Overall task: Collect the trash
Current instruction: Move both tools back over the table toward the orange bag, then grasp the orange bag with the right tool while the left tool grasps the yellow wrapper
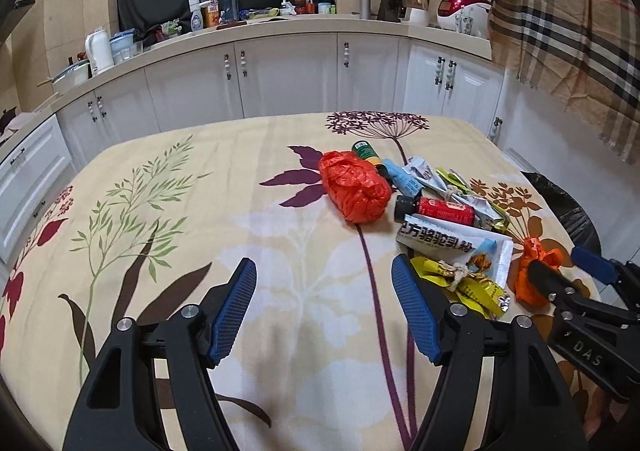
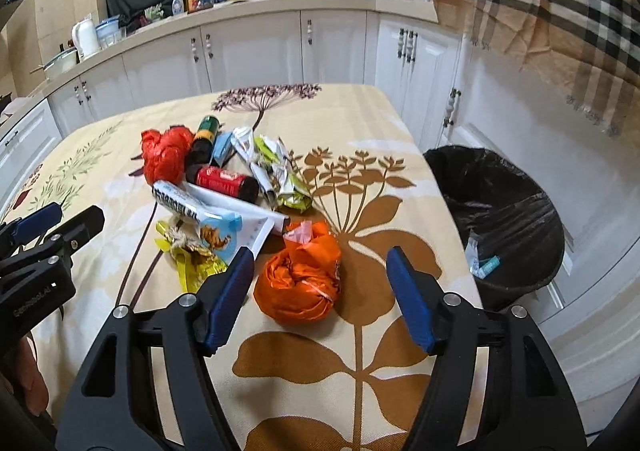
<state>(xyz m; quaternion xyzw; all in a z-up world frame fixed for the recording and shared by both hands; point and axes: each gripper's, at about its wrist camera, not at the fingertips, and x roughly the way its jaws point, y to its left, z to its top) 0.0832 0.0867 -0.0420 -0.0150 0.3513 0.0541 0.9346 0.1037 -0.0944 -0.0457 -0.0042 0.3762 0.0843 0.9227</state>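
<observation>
My right gripper [image 2: 320, 279] stands released, jaws straddling the crumpled orange bag [image 2: 298, 287] without touching; my left gripper [image 1: 324, 291] gapes empty beside it.

Soft, even indoor light, heavy fisheye bending

Counter lines curved toward dark vignetted corners (both views); shadows lay faint on the tablecloth [image 1: 240, 179], and the lower frame edges blurred slightly.

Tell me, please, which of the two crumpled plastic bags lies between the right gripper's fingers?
The orange bag, at the near edge of the pile by the bin. The red bag lies at the pile's far side, away from the right gripper.
</observation>
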